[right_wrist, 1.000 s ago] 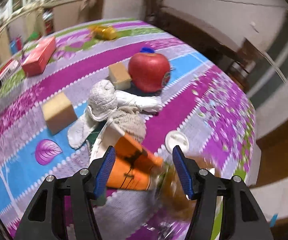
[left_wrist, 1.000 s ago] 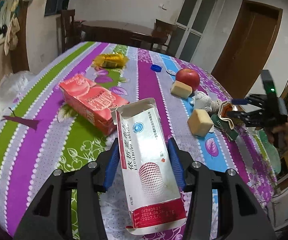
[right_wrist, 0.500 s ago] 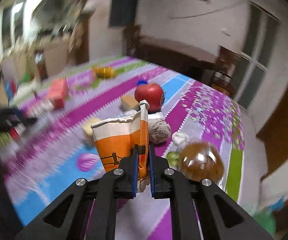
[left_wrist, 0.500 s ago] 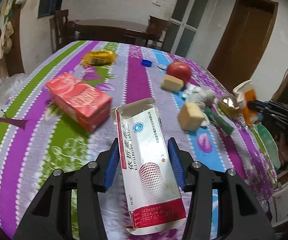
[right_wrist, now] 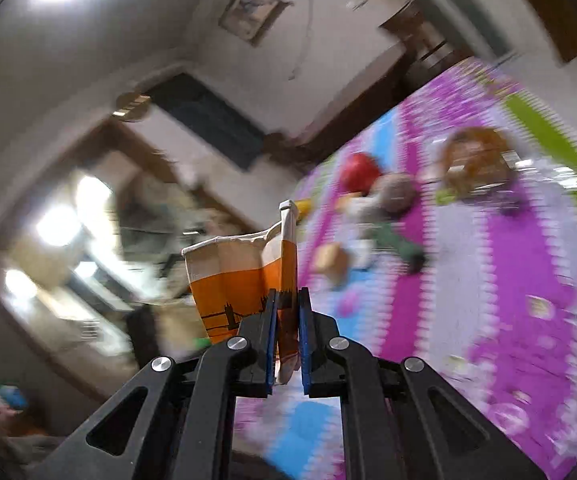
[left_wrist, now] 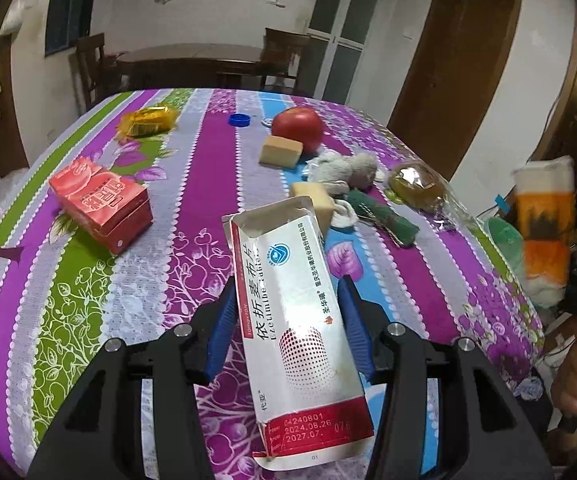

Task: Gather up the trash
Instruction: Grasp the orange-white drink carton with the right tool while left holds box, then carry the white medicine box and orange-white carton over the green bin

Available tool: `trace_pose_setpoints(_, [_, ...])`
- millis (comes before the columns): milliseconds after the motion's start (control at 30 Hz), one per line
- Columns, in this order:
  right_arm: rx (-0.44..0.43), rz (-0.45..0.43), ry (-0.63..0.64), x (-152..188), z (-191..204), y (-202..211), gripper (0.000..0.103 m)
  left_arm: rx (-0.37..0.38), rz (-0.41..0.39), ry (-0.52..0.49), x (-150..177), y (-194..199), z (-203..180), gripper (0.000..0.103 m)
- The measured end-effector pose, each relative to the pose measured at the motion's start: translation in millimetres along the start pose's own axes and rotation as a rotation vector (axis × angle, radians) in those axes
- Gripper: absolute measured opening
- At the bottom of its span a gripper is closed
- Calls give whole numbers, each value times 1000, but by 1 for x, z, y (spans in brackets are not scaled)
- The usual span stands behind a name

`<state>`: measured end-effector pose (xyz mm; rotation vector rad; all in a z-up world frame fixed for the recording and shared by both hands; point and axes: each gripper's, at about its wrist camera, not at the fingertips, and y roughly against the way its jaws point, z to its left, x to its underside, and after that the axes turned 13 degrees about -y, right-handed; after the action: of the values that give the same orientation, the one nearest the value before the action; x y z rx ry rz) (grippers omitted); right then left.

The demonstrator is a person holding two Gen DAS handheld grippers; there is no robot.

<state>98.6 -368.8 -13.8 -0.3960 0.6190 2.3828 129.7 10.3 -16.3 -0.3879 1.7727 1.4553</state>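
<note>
My left gripper (left_wrist: pixel 286 288) is shut on a flattened white and red medicine box (left_wrist: pixel 292 320), its blue pads pressing both long sides above the striped tablecloth (left_wrist: pixel 208 184). A crumpled orange and white paper cup (right_wrist: pixel 232 280) is pinched by its folded wall in my right gripper (right_wrist: pixel 287 295), which is shut on it. The right wrist view is tilted and blurred. In the left wrist view that cup (left_wrist: pixel 544 216) hangs blurred past the table's right edge, above a person's hand (left_wrist: pixel 576 376).
On the table lie a red carton (left_wrist: pixel 100 200), a yellow wrapper (left_wrist: pixel 148 120), a blue bottle cap (left_wrist: pixel 239 120), a red apple (left_wrist: pixel 298 128), two tan blocks (left_wrist: pixel 280 152), a grey cloth lump (left_wrist: pixel 344 168), a green strip (left_wrist: pixel 384 216) and a clear-wrapped brown item (left_wrist: pixel 416 186).
The right gripper closed on the paper cup, lifted it off the table and swung it out past the right edge while rolling. The left gripper drifted sideways, still holding the medicine box.
</note>
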Motion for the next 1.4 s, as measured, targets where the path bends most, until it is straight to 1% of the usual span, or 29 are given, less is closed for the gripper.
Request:
trace_pose_setpoints(33, [72, -34, 38, 10, 5, 4, 10, -2, -1, -9, 1, 1, -3, 48])
trace_pose_setpoints(100, [127, -61, 80, 21, 13, 6, 10, -11, -2, -22, 1, 3, -6, 48])
trace_pose_setpoints(233, [253, -110, 204, 47, 35, 8, 10, -43, -8, -23, 0, 5, -9, 48])
trace_pose_setpoints(367, [347, -152, 297, 61, 45, 12, 10, -102, -26, -38, -4, 7, -17, 48])
trace_pose_setpoints(467, [394, -179, 338, 67, 49, 14, 10, -166, -38, -62, -7, 6, -27, 47])
trace_pose_setpoints(700, [439, -220, 362, 74, 47, 27, 10, -217, -36, -88, -13, -2, -43, 47])
trace_pose_setpoints(833, [458, -237, 363, 76, 44, 38, 10, -231, -34, -112, -16, -8, -54, 47])
trace_pose_setpoints(1100, [506, -270, 320, 72, 25, 56, 10, -231, -36, -178, -23, -18, -85, 47])
trace_pose_setpoints(1400, [545, -318, 272, 61, 5, 79, 10, -208, -39, -255, -33, -30, -122, 47])
